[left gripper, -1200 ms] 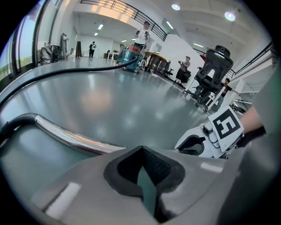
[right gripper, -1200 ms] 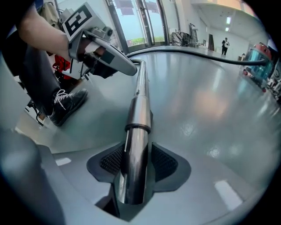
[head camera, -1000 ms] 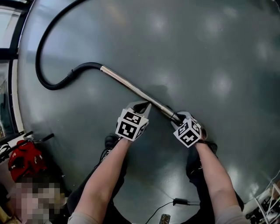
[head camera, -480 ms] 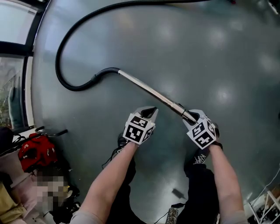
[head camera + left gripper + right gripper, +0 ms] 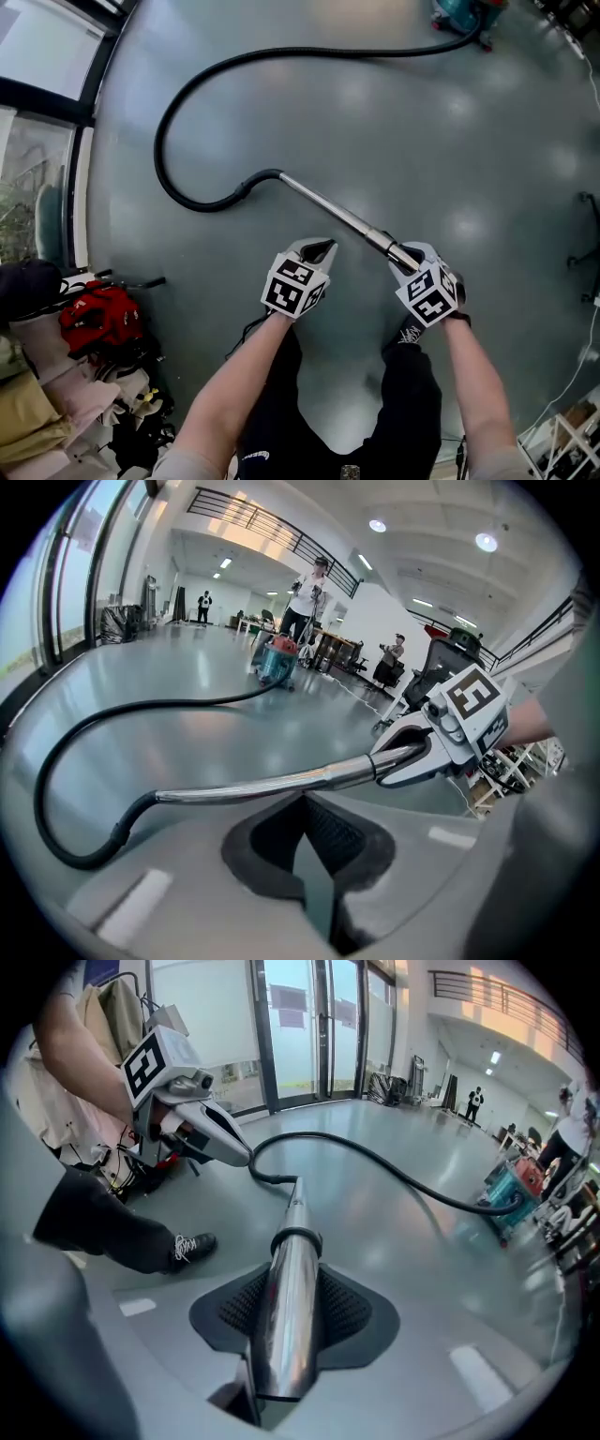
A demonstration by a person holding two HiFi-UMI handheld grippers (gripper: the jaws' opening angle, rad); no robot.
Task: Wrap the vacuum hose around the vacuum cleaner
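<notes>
The right gripper (image 5: 410,262) clamps its jaws round the near end of the metal wand (image 5: 330,208), which slants away to the far left. The left gripper (image 5: 317,250), jaws closed on nothing, hangs just left of the wand, apart from it. The black hose (image 5: 167,112) loops left on the grey floor (image 5: 487,141), then runs to the teal vacuum (image 5: 461,13) at far right.

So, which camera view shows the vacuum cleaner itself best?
The left gripper view: the teal vacuum cleaner stands whole there. The head view cuts it at the top edge; the right gripper view shows it small, near the right edge.
</notes>
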